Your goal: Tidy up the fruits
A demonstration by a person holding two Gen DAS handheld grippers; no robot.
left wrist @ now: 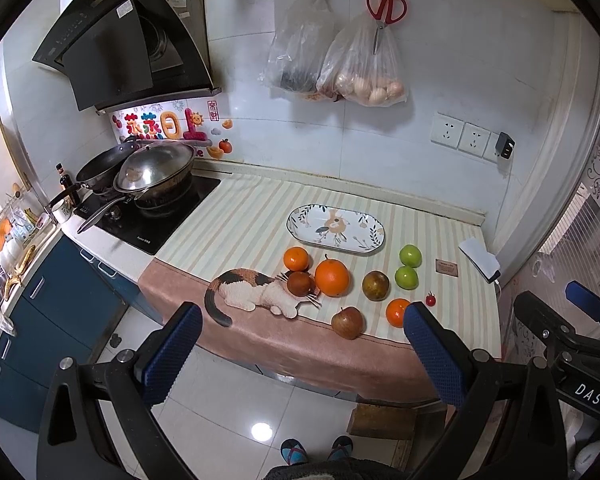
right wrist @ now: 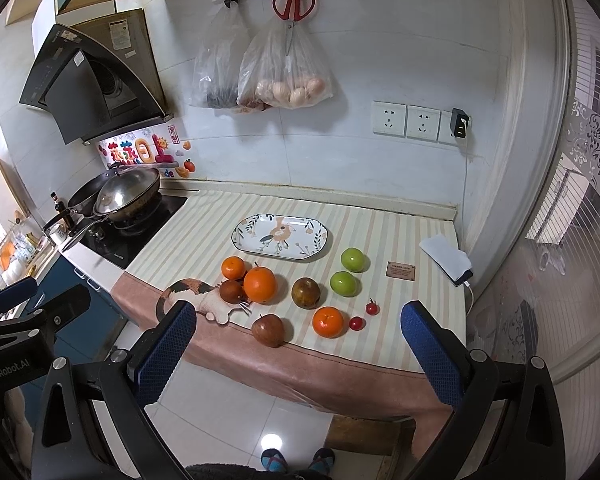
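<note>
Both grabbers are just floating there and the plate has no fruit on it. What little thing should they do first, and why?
Probably bring the right gripper forward and down over the red apple. It sits nearest the counter's front edge, apart from the other fruit, and the gripper is open and holds nothing. The patterned plate behind the fruit is bare, so any fruit could go there. The left gripper is open too.

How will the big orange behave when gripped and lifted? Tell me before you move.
The big orange looks round and smooth, so it will probably roll if nudged. It seems to touch the brown fruit, which may shift too. It is the largest fruit here, so the right gripper, now open, likely needs its full opening.
</note>
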